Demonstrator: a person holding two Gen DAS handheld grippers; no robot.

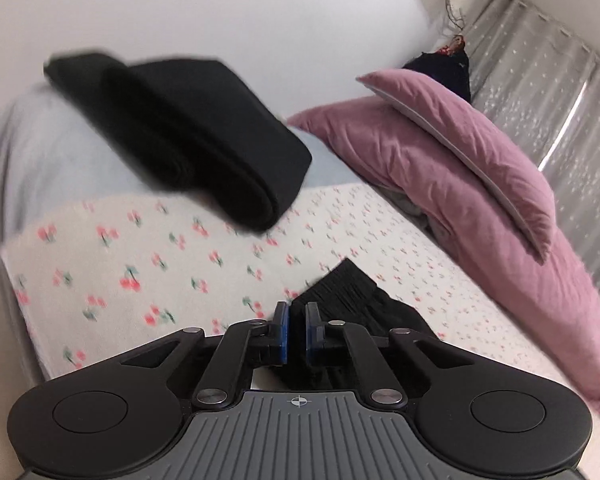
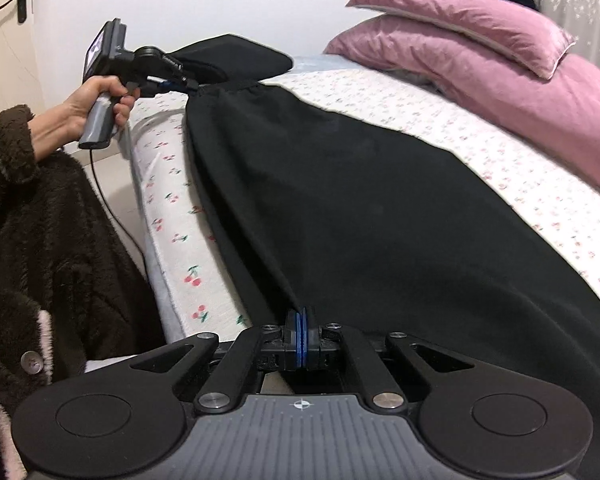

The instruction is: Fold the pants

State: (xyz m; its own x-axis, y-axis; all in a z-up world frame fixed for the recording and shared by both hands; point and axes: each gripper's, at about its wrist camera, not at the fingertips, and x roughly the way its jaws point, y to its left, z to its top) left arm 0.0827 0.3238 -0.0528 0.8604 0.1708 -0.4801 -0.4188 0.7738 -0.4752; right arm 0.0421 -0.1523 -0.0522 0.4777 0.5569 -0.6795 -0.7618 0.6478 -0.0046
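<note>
Black pants point(image 2: 340, 184) lie stretched along the cherry-print bed point(image 2: 172, 200). My right gripper point(image 2: 300, 320) is shut on the near end of the pants at the bed's edge. My left gripper point(image 1: 297, 322) is shut on the gathered waistband point(image 1: 340, 288) at the far end; in the right wrist view the left gripper point(image 2: 188, 88) holds that end just above the bed. The fabric hangs taut between the two grippers along its left edge.
A folded black garment point(image 1: 196, 136) lies on the bed beyond the waistband. Pink pillows and a pink duvet point(image 1: 460, 168) are piled on the right. The bed's edge point(image 2: 156, 264) runs along the left, with the person's brown fleece sleeve point(image 2: 40, 220) beside it.
</note>
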